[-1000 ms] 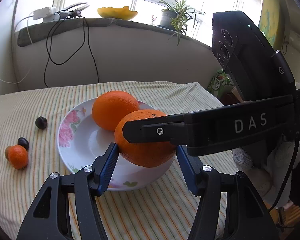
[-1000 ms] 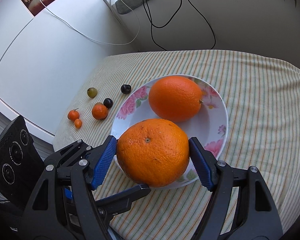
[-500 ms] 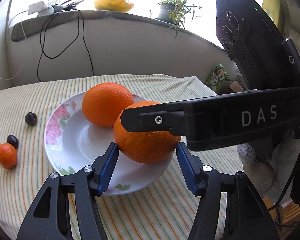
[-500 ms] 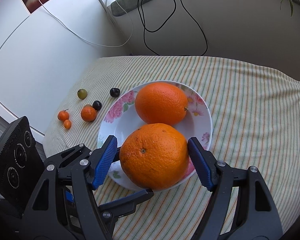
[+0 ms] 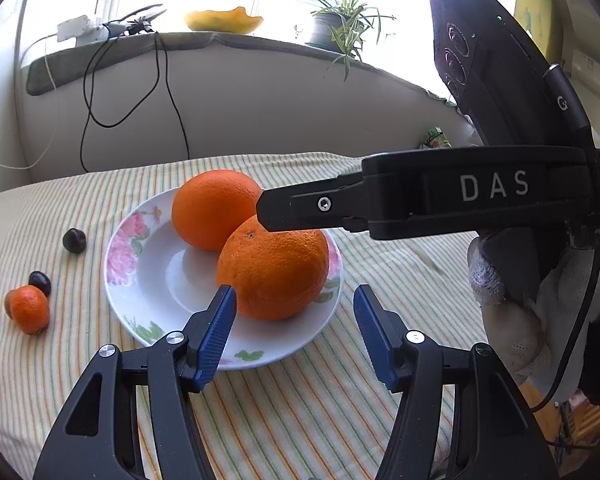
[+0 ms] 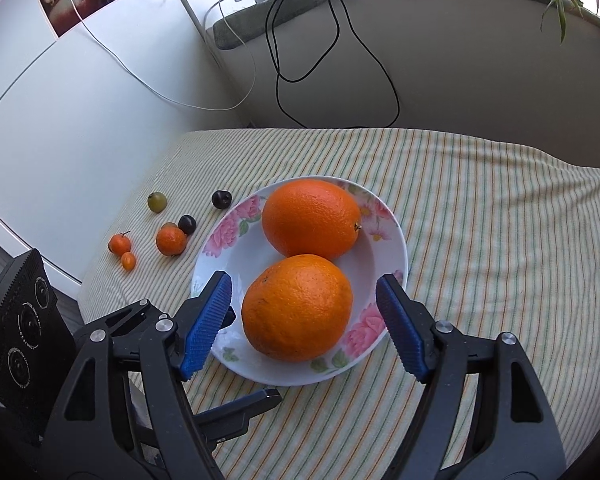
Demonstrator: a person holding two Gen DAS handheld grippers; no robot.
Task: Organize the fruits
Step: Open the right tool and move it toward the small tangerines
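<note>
Blocking the near orange's [image 5: 274, 270] top, the right gripper [image 6: 304, 322] has just released it, pads apart; left gripper [image 5: 294, 334] gapes empty.

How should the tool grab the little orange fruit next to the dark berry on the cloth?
Grip the little orange fruit across its round middle, coming down from above. It is small and low on the cloth, so a level approach would probably scrape the fabric. Set the pads on the two sides away from the dark berry, which sits right against it.
</note>
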